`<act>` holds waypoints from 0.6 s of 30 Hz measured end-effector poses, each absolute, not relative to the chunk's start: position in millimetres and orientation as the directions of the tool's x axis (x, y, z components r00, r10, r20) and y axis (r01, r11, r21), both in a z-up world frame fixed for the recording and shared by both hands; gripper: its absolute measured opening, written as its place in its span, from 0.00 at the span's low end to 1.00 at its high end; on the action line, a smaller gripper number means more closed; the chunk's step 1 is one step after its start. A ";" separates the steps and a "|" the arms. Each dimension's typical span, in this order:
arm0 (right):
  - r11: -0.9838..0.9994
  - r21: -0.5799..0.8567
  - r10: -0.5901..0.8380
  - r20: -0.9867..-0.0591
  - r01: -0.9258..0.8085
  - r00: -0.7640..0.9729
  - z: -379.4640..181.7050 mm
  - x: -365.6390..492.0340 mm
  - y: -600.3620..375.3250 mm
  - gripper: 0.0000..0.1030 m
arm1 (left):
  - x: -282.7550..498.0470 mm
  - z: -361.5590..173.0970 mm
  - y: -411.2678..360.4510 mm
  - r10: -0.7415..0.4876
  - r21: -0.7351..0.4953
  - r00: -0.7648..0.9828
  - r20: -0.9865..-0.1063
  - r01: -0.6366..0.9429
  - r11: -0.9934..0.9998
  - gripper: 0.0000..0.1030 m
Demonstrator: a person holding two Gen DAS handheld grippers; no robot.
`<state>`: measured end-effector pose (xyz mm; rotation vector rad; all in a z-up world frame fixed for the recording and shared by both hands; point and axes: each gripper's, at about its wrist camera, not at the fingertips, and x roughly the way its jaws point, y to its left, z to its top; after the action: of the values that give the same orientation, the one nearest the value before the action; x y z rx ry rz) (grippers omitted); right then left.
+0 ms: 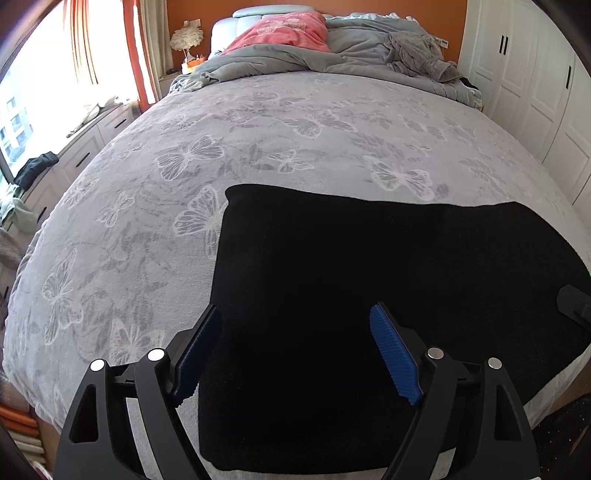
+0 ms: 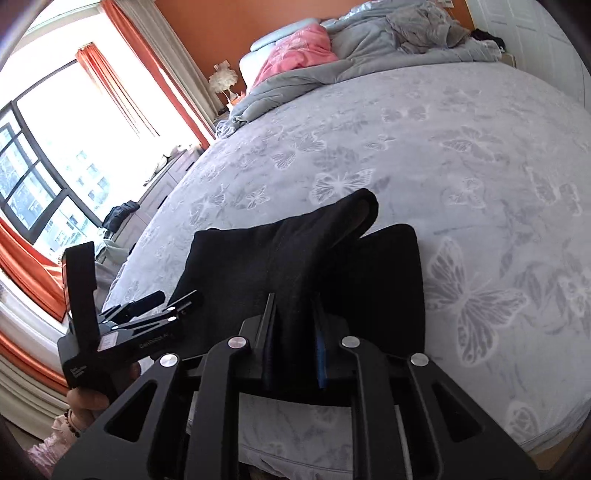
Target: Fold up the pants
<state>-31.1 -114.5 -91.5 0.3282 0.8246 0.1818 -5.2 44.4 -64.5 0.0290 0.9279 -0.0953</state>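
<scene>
Black pants (image 1: 369, 295) lie folded flat on the near part of the bed, on a grey butterfly blanket (image 1: 221, 147). My left gripper (image 1: 295, 325) is open and empty, its blue pads just above the pants' near left part. In the right wrist view my right gripper (image 2: 293, 314) is shut on a fold of the pants (image 2: 306, 258), lifting that part above the flat layer. The left gripper (image 2: 162, 306) also shows there, at the left, held by a hand.
A rumpled grey duvet (image 1: 295, 59) and a pink pillow (image 1: 280, 33) lie at the head of the bed. White wardrobes (image 1: 535, 92) stand on the right. A window, orange curtains (image 1: 136, 48) and a low drawer unit (image 1: 85, 147) stand on the left.
</scene>
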 end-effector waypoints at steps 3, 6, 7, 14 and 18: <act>0.941 0.335 0.242 -0.762 0.045 0.601 -144.8 -19.4 -124.4 0.24 | -8.5 -68.8 50.8 -0.068 -0.020 0.583 -0.809 0.089 0.996 0.79; 0.922 0.382 0.249 -0.716 0.067 0.652 -111.4 -27.1 -127.3 0.27 | -14.5 -70.5 54.9 -0.064 -0.015 0.579 -0.813 0.089 0.996 0.79; 0.926 0.376 0.248 -0.686 0.042 0.684 -94.4 -27.4 -124.4 0.28 | -17.6 -69.2 55.6 -0.055 -0.004 0.590 -0.805 0.087 0.996 0.79; 0.955 0.292 0.250 -0.725 -0.043 0.642 -89.1 37.9 -108.4 0.26 | -22.7 -67.5 51.1 -0.032 0.040 0.611 -0.791 0.104 0.994 0.79; 0.970 0.241 0.176 -0.790 0.033 0.587 -127.1 57.8 -111.7 0.20 | -22.0 -67.7 49.7 -0.027 0.049 0.613 -0.789 0.106 0.993 0.79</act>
<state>57.8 -111.7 -127.1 0.2404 0.9420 0.0846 -22.0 49.7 -67.7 0.0942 0.9075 -0.0768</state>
